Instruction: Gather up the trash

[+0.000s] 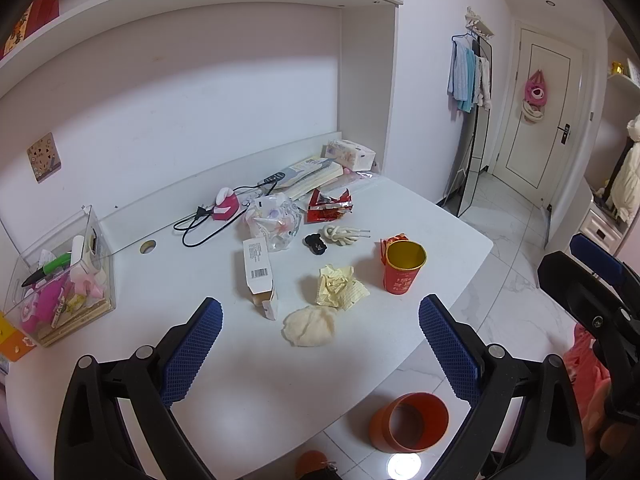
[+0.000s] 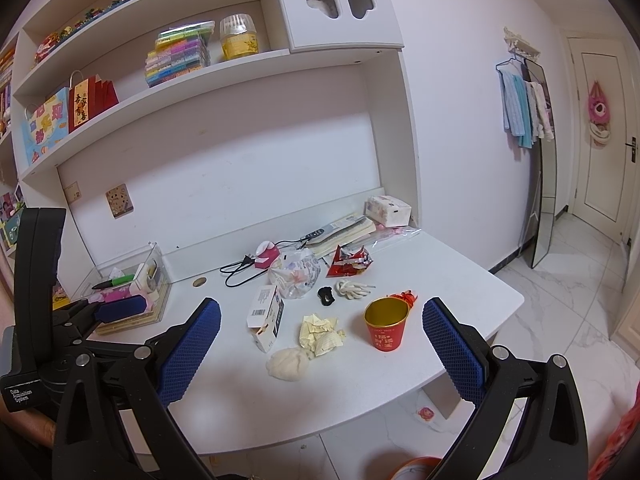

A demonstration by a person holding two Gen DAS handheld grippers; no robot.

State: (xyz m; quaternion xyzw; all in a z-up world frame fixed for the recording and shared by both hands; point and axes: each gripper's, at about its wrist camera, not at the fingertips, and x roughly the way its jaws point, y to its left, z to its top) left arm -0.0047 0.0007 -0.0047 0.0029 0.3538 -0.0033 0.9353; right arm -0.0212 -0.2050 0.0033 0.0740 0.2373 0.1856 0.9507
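Note:
On the white desk [image 1: 224, 368] [image 2: 280, 392] lie a crumpled yellow paper [image 1: 340, 286] [image 2: 321, 333], a white tissue wad [image 1: 308, 326] [image 2: 287, 364], a small white carton [image 1: 261, 276] [image 2: 266, 316], a red paper cup [image 1: 404, 266] [image 2: 386, 324], a red foil wrapper [image 1: 330, 206] [image 2: 349, 262] and a clear plastic bag [image 1: 274, 220] [image 2: 295, 274]. An orange bin [image 1: 410, 422] stands on the floor below the desk edge. My left gripper [image 1: 320, 340] is open and empty above the desk front. My right gripper [image 2: 322, 344] is open and empty, further back.
A clear organiser box [image 1: 60, 280] [image 2: 128, 288] sits at the desk's left. A pink device with a black cable [image 1: 224, 206], a black clip [image 1: 316, 244], a knotted cord [image 1: 342, 236], books [image 1: 316, 178] and a tissue pack [image 1: 352, 154] lie behind. Shelves [image 2: 160, 80] hang above.

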